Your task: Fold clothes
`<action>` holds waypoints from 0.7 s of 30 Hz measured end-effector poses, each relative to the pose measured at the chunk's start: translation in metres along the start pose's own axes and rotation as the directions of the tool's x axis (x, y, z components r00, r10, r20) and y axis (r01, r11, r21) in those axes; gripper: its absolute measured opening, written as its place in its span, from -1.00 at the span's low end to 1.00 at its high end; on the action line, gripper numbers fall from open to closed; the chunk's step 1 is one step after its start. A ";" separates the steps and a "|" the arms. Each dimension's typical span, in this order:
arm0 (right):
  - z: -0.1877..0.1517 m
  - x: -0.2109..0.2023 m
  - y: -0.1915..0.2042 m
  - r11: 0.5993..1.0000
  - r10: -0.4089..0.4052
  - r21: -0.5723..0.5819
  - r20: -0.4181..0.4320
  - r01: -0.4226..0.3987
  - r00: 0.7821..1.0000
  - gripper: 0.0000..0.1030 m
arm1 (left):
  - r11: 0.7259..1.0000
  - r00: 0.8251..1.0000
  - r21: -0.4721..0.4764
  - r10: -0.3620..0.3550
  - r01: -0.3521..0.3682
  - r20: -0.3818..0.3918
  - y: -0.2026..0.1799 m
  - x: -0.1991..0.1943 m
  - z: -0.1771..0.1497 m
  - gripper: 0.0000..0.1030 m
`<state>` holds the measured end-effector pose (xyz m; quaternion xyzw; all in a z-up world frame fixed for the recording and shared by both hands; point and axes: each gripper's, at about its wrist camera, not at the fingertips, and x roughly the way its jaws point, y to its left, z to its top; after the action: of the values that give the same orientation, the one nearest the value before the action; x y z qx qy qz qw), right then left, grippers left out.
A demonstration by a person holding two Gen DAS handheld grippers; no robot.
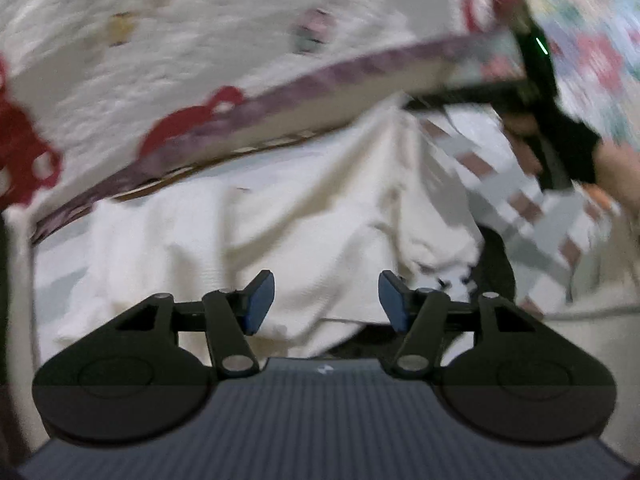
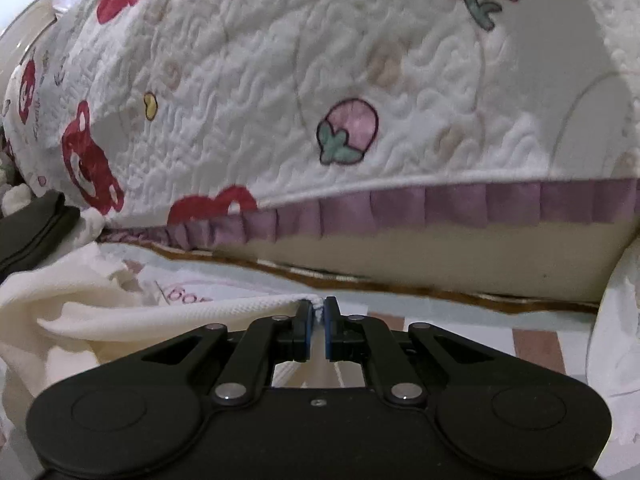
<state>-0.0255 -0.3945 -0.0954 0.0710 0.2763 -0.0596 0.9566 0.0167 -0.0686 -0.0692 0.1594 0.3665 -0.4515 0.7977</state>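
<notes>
Right tongs [image 2: 319, 322]: pressed together, pinching the ribbed hem of the cream garment [image 2: 72, 320] at lower centre of the right wrist view; the cloth trails off to the lower left.
Left tongs [image 1: 327, 302]: spread wide, nothing between the pads, hovering over the same garment in a motion-blurred frame.
Garment: rumpled, draped across the middle of the left wrist view; something dark shows under its lower edge, too blurred to name.
Handling: I judge it light, soft and limp, so it will sag from a single pinch; the thicker ribbed hem or a corner looks the firmest place to grip, one pinch at each end.
Hand [image 1: 560, 148]: gloved, at upper right of the left wrist view, holding the other tool.
Surface: checked sheet [image 2: 532, 344] on a bed.
Beyond: quilt [image 2: 304, 80] with red bears, a strawberry and a purple frill, filling the top of both views.
</notes>
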 end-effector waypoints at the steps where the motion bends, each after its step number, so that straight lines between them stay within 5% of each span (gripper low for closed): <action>1: 0.000 -0.001 -0.001 1.000 0.021 0.020 0.005 -0.021 1.000 -0.89 | 1.000 1.000 0.021 -0.009 0.009 -0.009 -0.006 0.008 0.001 0.14; 4: -0.001 -0.005 -0.006 0.993 0.083 0.077 0.022 -0.085 0.996 -0.89 | 0.996 0.999 0.085 -0.034 0.038 -0.039 -0.022 0.032 0.006 0.21; 10: -0.005 -0.010 -0.016 0.957 0.203 0.197 0.062 -0.211 0.977 -0.88 | 0.998 0.983 0.065 0.020 -0.009 -0.184 -0.022 0.097 0.009 0.21; 12: -0.008 -0.007 -0.022 0.938 0.245 0.233 0.074 -0.256 0.967 -0.88 | 0.997 0.969 0.059 0.060 -0.047 -0.241 -0.020 0.118 0.008 0.04; 14: -0.012 -0.008 -0.021 0.937 0.260 0.217 0.092 -0.274 0.961 -0.88 | 0.985 0.940 0.099 0.164 -0.141 -0.300 -0.018 0.129 0.002 -0.62; 19: -0.009 -0.023 0.006 0.951 0.302 0.038 0.104 -0.307 0.948 -0.88 | 0.933 0.927 0.188 0.337 -0.306 -0.162 -0.015 0.087 0.001 -0.88; 21: -0.009 -0.016 0.004 0.968 0.247 0.035 0.078 -0.250 0.966 -0.87 | 0.893 0.904 0.181 0.426 -0.412 -0.045 -0.007 0.053 0.011 -0.89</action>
<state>-0.0429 -0.3877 -0.0942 0.1244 0.2285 0.0521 0.9642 0.0330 -0.1106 -0.0995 0.3196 0.3175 -0.2912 0.8440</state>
